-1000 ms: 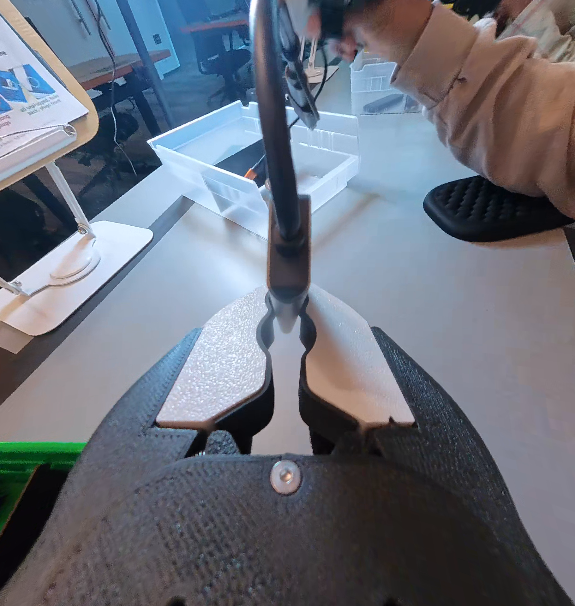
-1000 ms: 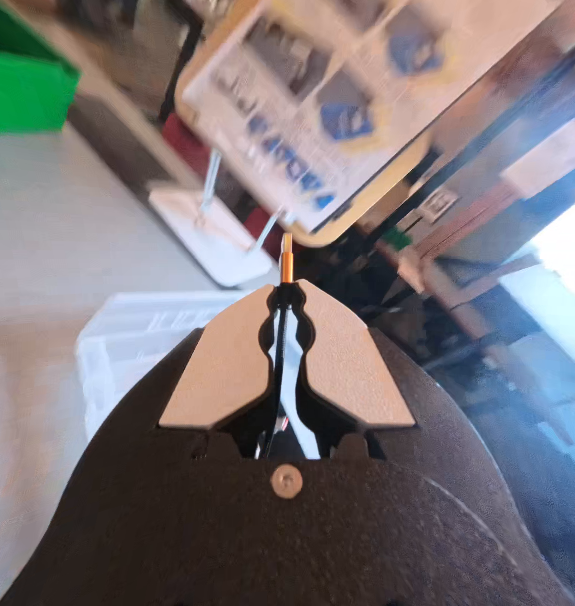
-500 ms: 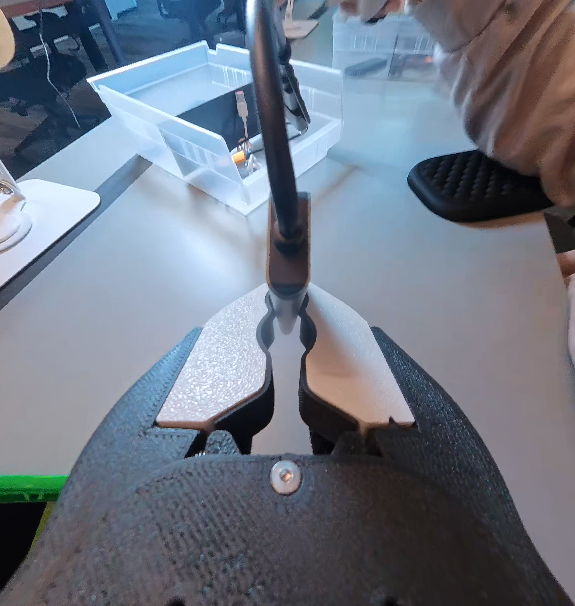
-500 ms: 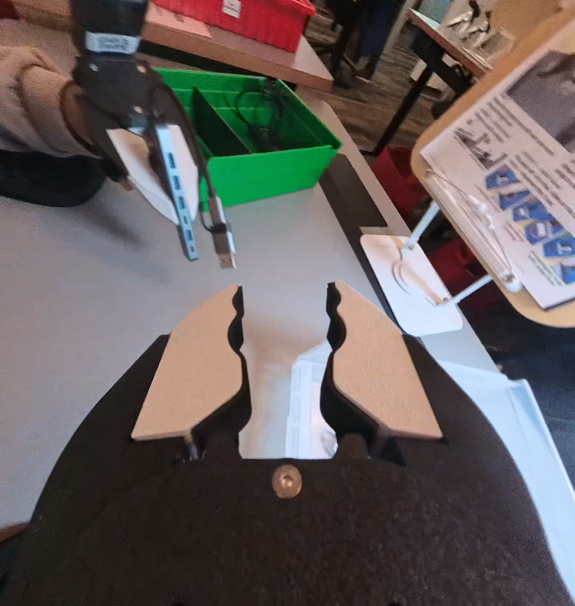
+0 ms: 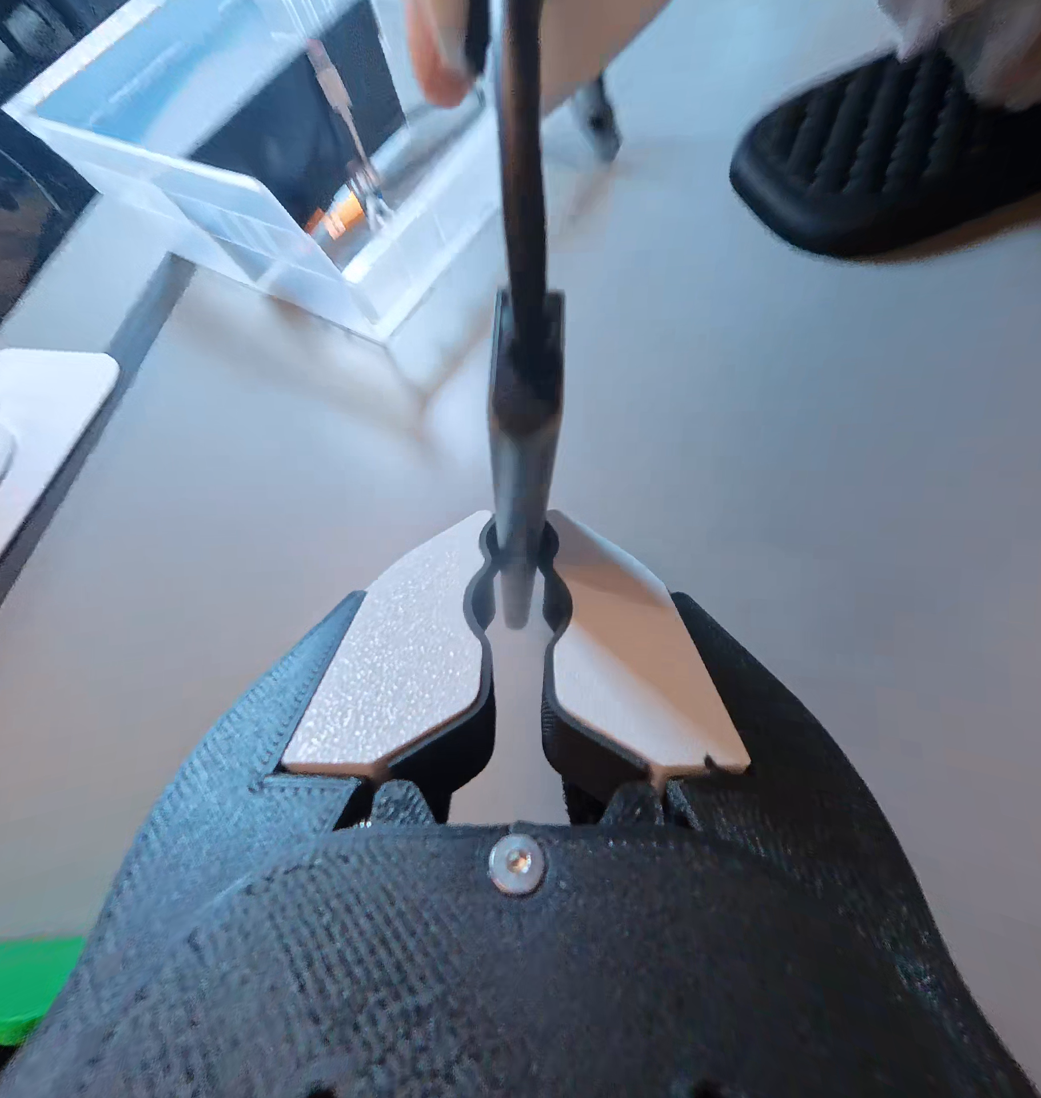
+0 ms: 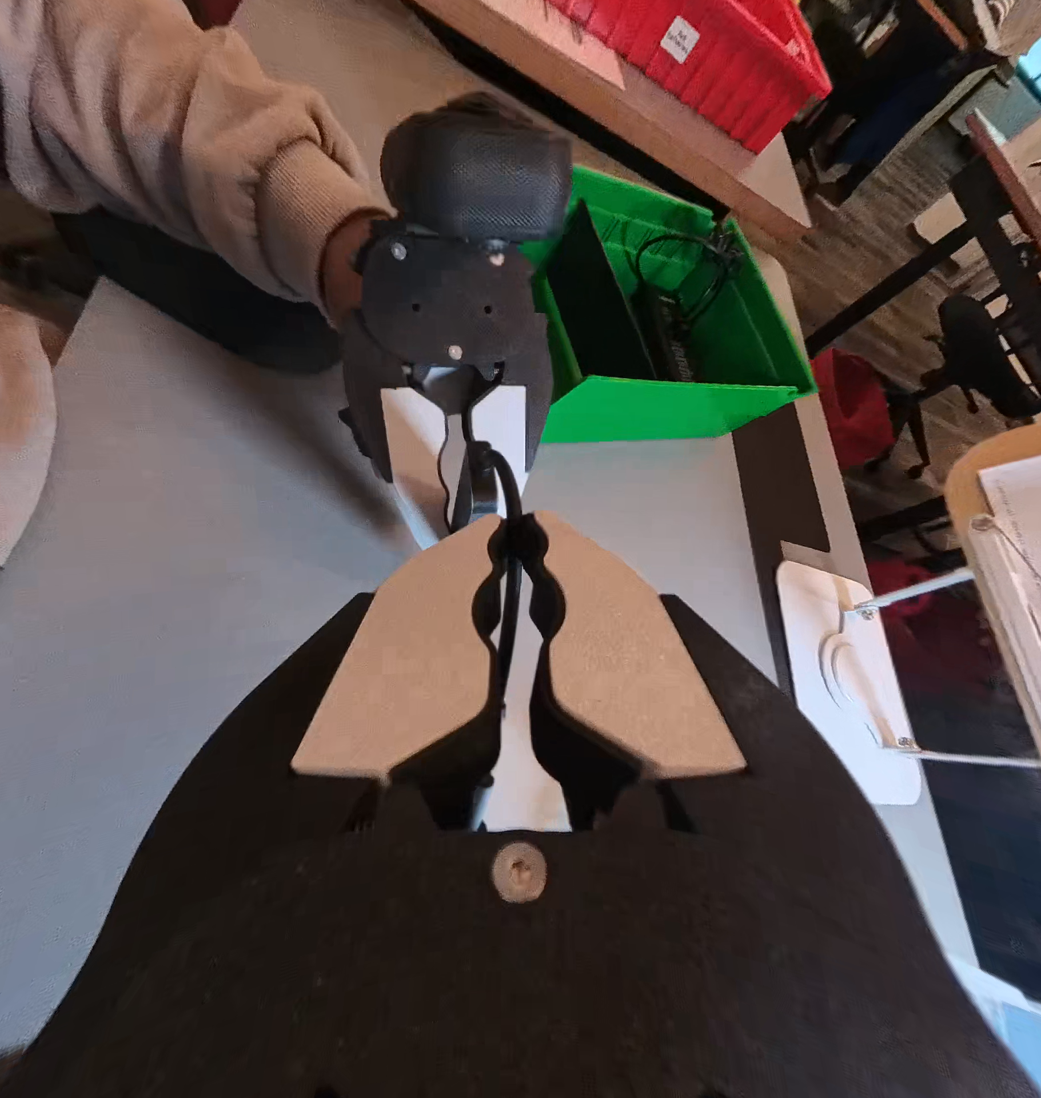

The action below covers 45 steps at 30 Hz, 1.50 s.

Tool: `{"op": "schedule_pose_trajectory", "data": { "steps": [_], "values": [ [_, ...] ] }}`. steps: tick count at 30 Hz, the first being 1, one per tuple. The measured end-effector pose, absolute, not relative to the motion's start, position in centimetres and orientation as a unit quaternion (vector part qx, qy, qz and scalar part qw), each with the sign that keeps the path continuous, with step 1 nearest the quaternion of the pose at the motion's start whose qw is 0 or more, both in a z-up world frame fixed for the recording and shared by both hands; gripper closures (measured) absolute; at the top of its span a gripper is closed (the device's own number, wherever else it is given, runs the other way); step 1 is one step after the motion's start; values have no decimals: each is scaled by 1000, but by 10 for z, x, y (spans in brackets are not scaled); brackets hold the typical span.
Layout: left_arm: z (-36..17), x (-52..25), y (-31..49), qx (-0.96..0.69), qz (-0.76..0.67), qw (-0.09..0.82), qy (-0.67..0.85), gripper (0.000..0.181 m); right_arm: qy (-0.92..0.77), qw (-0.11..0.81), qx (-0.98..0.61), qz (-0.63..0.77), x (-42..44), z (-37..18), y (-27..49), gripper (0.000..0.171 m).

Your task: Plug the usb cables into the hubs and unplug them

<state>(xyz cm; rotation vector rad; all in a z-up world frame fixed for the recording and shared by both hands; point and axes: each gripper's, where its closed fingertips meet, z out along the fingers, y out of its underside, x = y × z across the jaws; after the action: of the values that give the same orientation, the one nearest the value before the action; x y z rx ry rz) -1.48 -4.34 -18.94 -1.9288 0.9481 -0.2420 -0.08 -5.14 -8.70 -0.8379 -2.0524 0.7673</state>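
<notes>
My left gripper (image 5: 521,529) is shut on one end of a slim grey USB hub (image 5: 527,404), held above the grey table. The hub's black cable (image 5: 521,148) arcs up and away from it. In the right wrist view the left gripper (image 6: 458,451) faces me with the hub (image 6: 465,505) edge-on. My right gripper (image 6: 518,523) is shut on that black cable (image 6: 509,600) just in front of the hub. An orange-tipped cable (image 5: 342,217) lies in the clear bin (image 5: 209,196), blurred.
A green bin (image 6: 654,410) behind the left gripper holds another black hub (image 6: 672,338) with its cable. A black wrist rest (image 5: 898,160) lies at the far right. A white stand base (image 6: 844,683) sits at the table edge. A red bin (image 6: 714,65) stands on another table. My hands' fingertips stand some 11 cm from each other.
My right gripper let go of the orange-tipped cable, opened, swung round toward the left gripper, and has now shut on the hub's black cable. The left gripper kept hold of the hub and tilted down.
</notes>
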Motion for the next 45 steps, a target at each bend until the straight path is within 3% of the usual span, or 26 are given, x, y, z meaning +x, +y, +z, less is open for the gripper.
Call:
{"op": "schedule_pose_trajectory", "data": {
  "steps": [1,4,11,16,25,28,37,45],
  "values": [
    [-179,-17,-41,-779,-107,494,371,168,-795,399,-338,307,2,-75,-43,168],
    [-149,-32,-31,-758,-119,558,316,140,-753,451,-383,288,16,-36,4,168],
    [-136,-58,-28,-748,-124,591,275,142,-658,520,-538,89,54,6,174,167],
    [-141,-53,-29,-747,-109,586,294,143,-615,491,-616,-22,67,-31,281,167],
    [-147,-59,-27,-753,-108,581,288,145,-560,440,-699,65,56,-124,362,167],
    [-148,-62,-27,-756,-104,579,288,145,-529,402,-747,3,92,-150,393,150],
    [-145,-74,-24,-759,-104,584,270,145,-478,436,-762,-29,143,-126,397,126],
    [-81,-152,-36,-739,-22,646,187,145,-461,553,-664,199,111,-54,272,126]
  ]
}}
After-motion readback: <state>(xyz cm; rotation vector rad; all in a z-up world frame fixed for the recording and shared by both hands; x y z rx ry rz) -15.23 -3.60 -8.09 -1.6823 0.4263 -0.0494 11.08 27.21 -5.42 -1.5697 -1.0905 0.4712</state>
